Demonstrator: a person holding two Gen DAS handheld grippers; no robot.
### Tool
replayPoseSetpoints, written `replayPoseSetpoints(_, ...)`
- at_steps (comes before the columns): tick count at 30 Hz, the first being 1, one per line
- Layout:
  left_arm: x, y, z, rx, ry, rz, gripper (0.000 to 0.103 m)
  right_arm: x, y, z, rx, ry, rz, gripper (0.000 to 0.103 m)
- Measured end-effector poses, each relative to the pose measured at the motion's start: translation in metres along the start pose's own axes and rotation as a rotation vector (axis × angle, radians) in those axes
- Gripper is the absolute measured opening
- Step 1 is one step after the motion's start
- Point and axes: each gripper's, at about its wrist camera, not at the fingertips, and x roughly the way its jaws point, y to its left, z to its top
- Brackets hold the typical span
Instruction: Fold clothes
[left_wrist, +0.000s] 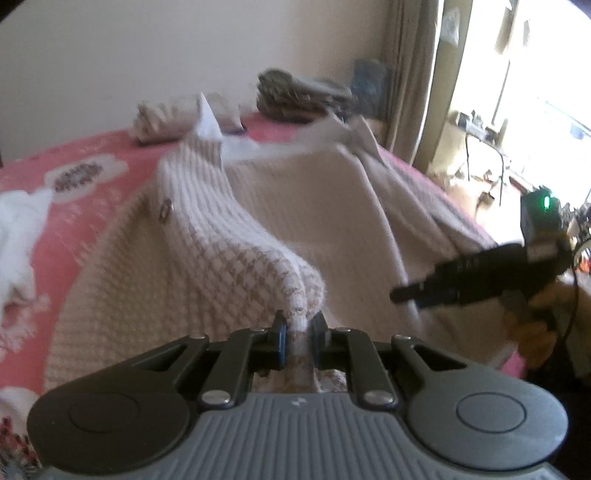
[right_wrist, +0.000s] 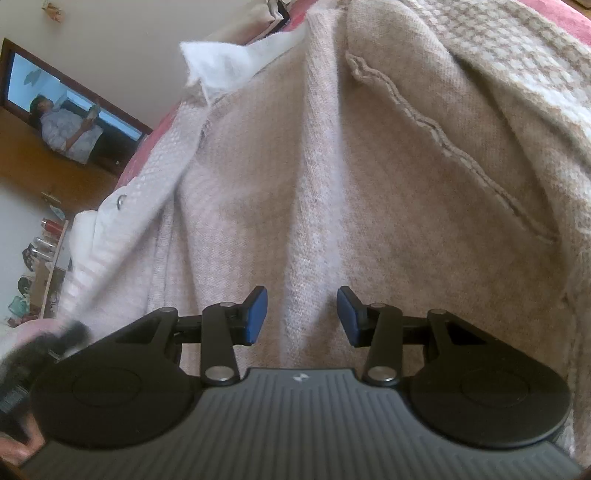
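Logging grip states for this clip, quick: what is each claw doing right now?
Left claw: shut on a pinched fold of the cream knit sweater.
Right claw: open, holding nothing, pads apart above the sweater.

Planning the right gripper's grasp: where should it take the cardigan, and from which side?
Judgement: the open right gripper should pinch the cardigan at its loose front edge, coming from the near side. The left gripper already lifts the other front; flat panels offer no ridge.
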Motion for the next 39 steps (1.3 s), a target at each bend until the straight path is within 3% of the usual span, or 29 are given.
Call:
replayPoseSetpoints(8, 0.017, 0.005, -0.015, 0.031, 0.082, -0.003, 0.016, -0.006, 0.0, -0.003, 0.0, 0.008, 0.002, 0.042)
replayPoseSetpoints(11, 0.027, 0.004, -0.022, 0.021, 0.141, -0.025, 0.035, -0.004, 0.0, -0.001, -0.003, 0.009, 0.002, 0.042)
replayPoseSetpoints(17, 0.009, -0.005, -0.04, 0.032, 0.14, -0.032, 0.059, -0.001, 0.004, 0.001, 0.003, 0.004, 0.016, 0.043)
replayPoseSetpoints(25, -0.04, 0.035, -0.061, -0.173, 0.101, 0.059, 0.062, -0.003, 0.01, 0.003, 0.017, -0.005, 0.09, 0.043)
replayPoseSetpoints(30, -0.041, 0.06, -0.071, -0.264, 0.111, 0.131, 0.062, -0.004, 0.016, 0.003, 0.029, -0.003, 0.148, 0.05)
replayPoseSetpoints(33, -0.033, 0.069, -0.07, -0.317, 0.121, 0.123, 0.062, -0.004, 0.024, 0.0, 0.033, 0.007, 0.201, 0.05)
replayPoseSetpoints(37, -0.021, 0.071, -0.071, -0.321, 0.142, 0.124, 0.062, -0.014, 0.044, -0.001, -0.02, -0.018, 0.244, 0.05)
replayPoseSetpoints(39, -0.022, 0.069, -0.072, -0.291, 0.143, 0.127, 0.062, -0.008, 0.048, -0.005, 0.001, 0.015, 0.269, 0.05)
